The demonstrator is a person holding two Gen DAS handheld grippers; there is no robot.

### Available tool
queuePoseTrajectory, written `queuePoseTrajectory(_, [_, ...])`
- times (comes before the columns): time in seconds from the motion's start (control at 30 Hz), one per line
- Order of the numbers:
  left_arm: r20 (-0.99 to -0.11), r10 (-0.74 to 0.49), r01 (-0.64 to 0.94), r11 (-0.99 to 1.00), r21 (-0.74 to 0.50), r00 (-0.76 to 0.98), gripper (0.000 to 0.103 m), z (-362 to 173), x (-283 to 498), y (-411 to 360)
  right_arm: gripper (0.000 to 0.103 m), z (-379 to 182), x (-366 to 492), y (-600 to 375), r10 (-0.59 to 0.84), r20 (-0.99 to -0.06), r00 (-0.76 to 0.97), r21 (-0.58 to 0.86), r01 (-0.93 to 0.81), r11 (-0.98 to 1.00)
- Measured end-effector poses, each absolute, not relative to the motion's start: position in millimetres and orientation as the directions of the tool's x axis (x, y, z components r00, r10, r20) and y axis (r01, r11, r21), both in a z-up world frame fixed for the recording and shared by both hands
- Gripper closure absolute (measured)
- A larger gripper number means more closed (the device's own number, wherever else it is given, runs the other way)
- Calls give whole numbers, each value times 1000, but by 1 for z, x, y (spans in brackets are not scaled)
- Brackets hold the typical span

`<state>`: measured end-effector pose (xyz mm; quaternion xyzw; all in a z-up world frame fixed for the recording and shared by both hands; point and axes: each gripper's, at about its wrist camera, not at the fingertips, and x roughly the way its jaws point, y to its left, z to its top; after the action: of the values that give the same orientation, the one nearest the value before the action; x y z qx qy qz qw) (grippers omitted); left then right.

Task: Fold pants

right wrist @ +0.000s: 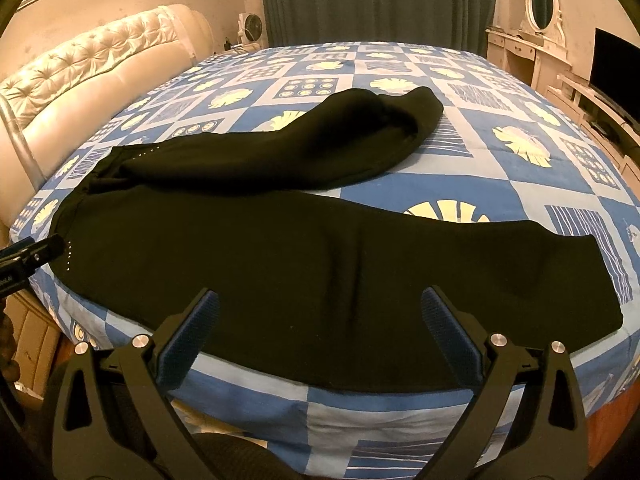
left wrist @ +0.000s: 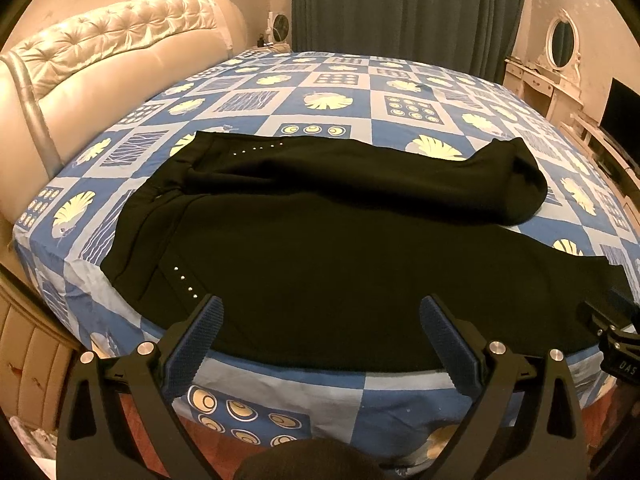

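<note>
Black pants (left wrist: pixel 320 240) lie spread flat on the bed, waistband to the left with small silver studs, both legs running right. The far leg bends back on itself at its end (left wrist: pixel 516 184). In the right wrist view the same pants (right wrist: pixel 320 256) fill the near half of the bed. My left gripper (left wrist: pixel 320 312) is open, hovering over the near leg close to the waist, holding nothing. Over the near leg's middle, my right gripper (right wrist: pixel 320 304) is likewise open and empty. The right gripper's tip (left wrist: pixel 608 320) shows at the left view's right edge.
The bed (left wrist: pixel 360 88) has a blue patterned sheet and a tufted cream headboard (left wrist: pixel 100 64) at left. Dark curtains (left wrist: pixel 400 8) hang behind. A white dresser with an oval mirror (right wrist: pixel 540 0) and a dark screen (right wrist: pixel 612 64) stand at right.
</note>
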<state>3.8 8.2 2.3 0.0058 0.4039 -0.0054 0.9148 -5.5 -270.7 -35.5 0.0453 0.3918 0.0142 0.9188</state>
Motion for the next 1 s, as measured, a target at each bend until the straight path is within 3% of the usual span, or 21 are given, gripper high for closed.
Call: queuePoseTrajectory(1.0, [-738,-6,15,1000,5,675,4,3,4,10,2,-39,-5,-266,70,-724,686,98,2,995])
